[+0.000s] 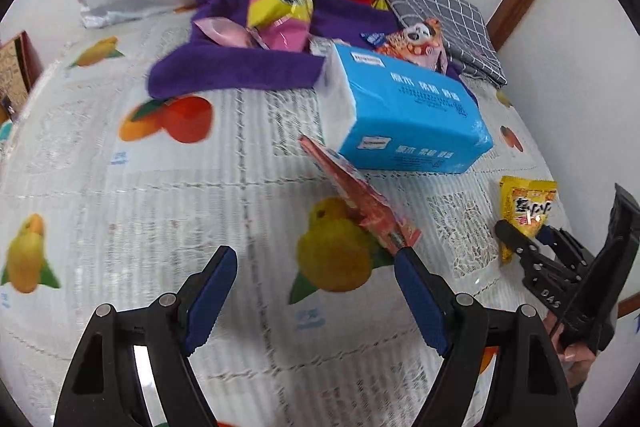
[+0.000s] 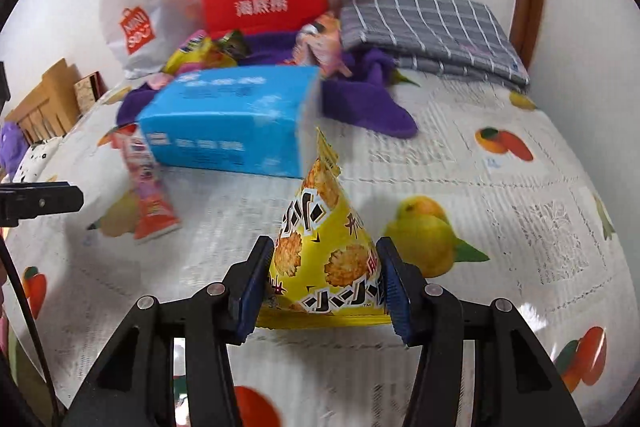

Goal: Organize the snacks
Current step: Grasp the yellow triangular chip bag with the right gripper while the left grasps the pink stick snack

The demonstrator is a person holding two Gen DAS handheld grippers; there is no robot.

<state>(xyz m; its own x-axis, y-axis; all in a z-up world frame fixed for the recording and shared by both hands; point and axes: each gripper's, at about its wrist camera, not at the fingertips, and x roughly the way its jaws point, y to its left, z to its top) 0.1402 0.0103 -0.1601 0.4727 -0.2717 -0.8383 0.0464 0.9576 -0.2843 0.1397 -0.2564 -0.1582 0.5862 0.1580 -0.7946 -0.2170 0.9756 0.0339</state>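
Crinkly yellow foil snack pouch [image 2: 326,259], cone-shaped, pinched between right gripper [image 2: 326,283] pads, near front edge of fruit-print tablecloth [image 2: 500,163]. Grip low w/ steady pressure, avoid crushing contents. Left gripper [image 1: 316,291] spread wide, empty, by slim red-pink wrapper [image 1: 356,199] leaning on glossy blue tissue pack [image 1: 404,115]. Soft purple towel [image 1: 240,67] w/ more snacks toward back edge.

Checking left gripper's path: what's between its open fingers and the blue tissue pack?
In the left wrist view, only the red snack packet lies between the left gripper and the blue tissue pack, by the right finger; otherwise bare fruit-print tablecloth.
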